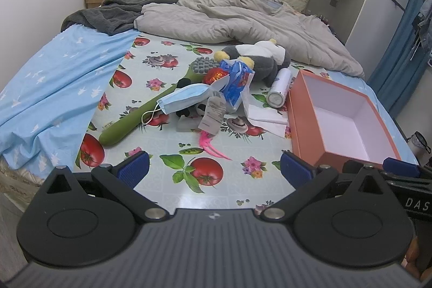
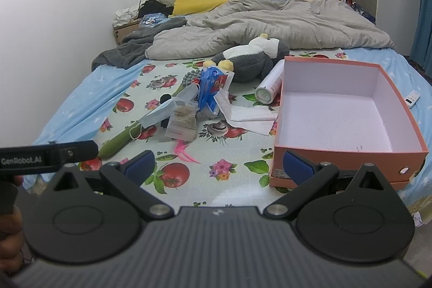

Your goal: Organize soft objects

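Presently both tongs stand wide and carry nothing. The left gripper [image 1: 214, 169] hovers low over the fruit-print cloth [image 1: 162, 185] at the foot of the bed, its blue pads well apart. The right gripper [image 2: 218, 165] hangs likewise, pads spread, its right pad just before the near wall of the orange box [image 2: 348, 161]. That box sits open on the cloth to the right, with nothing in it.

Beyond the tongs, mid-cloth, lies a heap of small goods. A blue mask [image 1: 183, 99] lies over a green brush [image 1: 140, 115]. A paper tag [image 1: 213, 112] and a pink feather [image 1: 213, 146] lie nearer. A blue printed bag [image 1: 236, 82] stands in the heap's middle, with white paper [image 1: 267, 118] spread toward the box. A white can [image 1: 280, 88] lies on its side between heap and box. Behind the heap a grey-and-white plush [image 1: 266, 58] rests against the edge of a rumpled grey quilt [image 1: 229, 18].

Judgement: nothing is sorted yet. The plush looks light, bulky and yielding; it would squash under the pads, so a pinch on a limb or a fold of the body should hold better than spanning the trunk. The mask is flimsy and thin; its folded body offers a surer hold than the ear loop. The can and brush are rigid and seem outside the task.
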Available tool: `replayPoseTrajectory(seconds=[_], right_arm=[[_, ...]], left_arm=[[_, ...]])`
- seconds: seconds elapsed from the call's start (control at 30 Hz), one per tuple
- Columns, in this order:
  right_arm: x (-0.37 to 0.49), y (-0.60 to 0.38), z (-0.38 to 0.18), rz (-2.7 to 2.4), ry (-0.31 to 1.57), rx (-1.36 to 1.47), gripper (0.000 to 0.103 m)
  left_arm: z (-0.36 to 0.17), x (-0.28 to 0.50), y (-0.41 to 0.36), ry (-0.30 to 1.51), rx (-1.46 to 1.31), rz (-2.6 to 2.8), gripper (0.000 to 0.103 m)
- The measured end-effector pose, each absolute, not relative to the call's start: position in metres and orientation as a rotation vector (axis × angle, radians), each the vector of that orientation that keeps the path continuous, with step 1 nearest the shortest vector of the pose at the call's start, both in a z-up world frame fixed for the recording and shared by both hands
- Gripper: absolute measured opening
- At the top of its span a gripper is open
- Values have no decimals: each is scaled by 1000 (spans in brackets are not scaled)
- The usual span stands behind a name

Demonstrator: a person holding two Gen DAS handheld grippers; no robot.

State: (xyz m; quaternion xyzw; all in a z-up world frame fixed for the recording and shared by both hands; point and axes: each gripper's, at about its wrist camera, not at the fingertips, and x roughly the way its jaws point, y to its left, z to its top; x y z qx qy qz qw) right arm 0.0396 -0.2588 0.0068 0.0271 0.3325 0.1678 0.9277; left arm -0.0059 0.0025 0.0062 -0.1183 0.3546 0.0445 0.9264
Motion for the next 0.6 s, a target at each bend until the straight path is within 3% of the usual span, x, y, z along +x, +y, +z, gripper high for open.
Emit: replayPoseTrajectory(seconds=[0.6], right_arm=[[39,-257,6,344,682,48,103]], left_arm=[[4,-7,-9,732,-234,83,103]])
